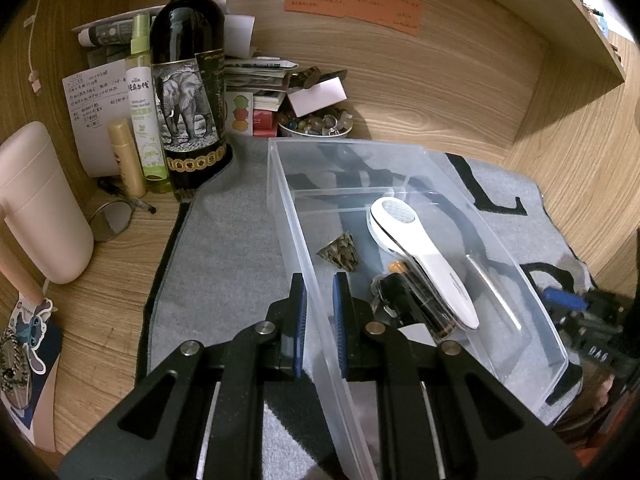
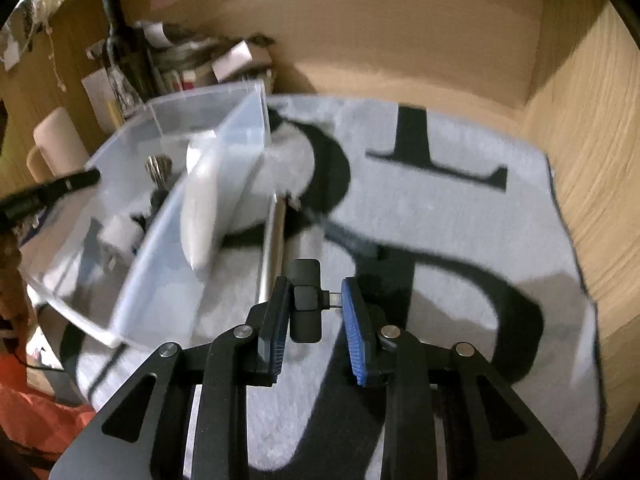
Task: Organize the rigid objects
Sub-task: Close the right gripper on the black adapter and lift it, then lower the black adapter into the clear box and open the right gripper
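Observation:
A clear plastic bin (image 1: 416, 168) sits on a grey mat (image 1: 224, 264). My left gripper (image 1: 320, 316) is shut on the bin's near left wall. Inside lie a white handheld device (image 1: 420, 256), a patterned cone (image 1: 340, 252), a dark cylinder (image 1: 420, 304) and a thin metal rod (image 1: 494, 292). In the right wrist view my right gripper (image 2: 316, 312) is shut on a small black adapter with a metal plug (image 2: 306, 300), held above the mat just right of the bin (image 2: 160, 220). The view is blurred.
A wine bottle (image 1: 188, 76), a green spray bottle (image 1: 144, 108), a small tan tube (image 1: 126, 156), a pink cup (image 1: 40, 200), a round mirror (image 1: 110, 220) and a bowl of beads (image 1: 316, 124) stand at the back left. Wooden walls enclose the desk (image 2: 580, 140).

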`<state>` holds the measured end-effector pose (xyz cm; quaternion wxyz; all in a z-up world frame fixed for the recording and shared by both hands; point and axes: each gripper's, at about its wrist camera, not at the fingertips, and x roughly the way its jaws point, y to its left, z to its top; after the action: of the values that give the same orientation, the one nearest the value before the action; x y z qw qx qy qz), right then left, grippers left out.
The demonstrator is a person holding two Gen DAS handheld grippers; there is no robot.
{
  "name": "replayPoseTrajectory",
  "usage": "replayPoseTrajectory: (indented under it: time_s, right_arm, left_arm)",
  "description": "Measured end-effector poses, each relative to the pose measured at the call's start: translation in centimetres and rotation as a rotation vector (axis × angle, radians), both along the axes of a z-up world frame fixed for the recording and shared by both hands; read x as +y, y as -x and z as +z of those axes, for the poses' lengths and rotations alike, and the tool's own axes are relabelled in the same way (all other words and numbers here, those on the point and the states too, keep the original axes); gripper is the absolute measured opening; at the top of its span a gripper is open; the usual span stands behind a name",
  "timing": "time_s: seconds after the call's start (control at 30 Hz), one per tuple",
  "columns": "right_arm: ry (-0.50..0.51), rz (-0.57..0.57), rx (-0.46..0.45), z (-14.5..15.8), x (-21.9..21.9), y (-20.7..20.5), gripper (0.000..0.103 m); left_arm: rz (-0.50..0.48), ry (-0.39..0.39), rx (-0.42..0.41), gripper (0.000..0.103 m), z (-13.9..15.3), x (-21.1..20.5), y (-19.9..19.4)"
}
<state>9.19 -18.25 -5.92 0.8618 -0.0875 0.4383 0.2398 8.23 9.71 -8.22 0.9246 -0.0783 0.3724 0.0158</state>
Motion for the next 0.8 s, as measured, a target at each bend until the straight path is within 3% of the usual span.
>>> replayPoseTrajectory:
  time_s: [0.4, 0.8]
  right_arm:
    - [-0.060, 0.115, -0.165, 5.1, 4.4, -1.8, 0.024]
    - [-0.104, 0.255, -0.186, 6.1, 9.6, -2.5, 0.024]
  left_arm:
    - [-0.003, 0.010, 0.000, 0.013, 0.0, 0.1, 0.0]
    - [-0.006, 0.022, -0.003, 0.013, 0.0, 0.1, -0.1]
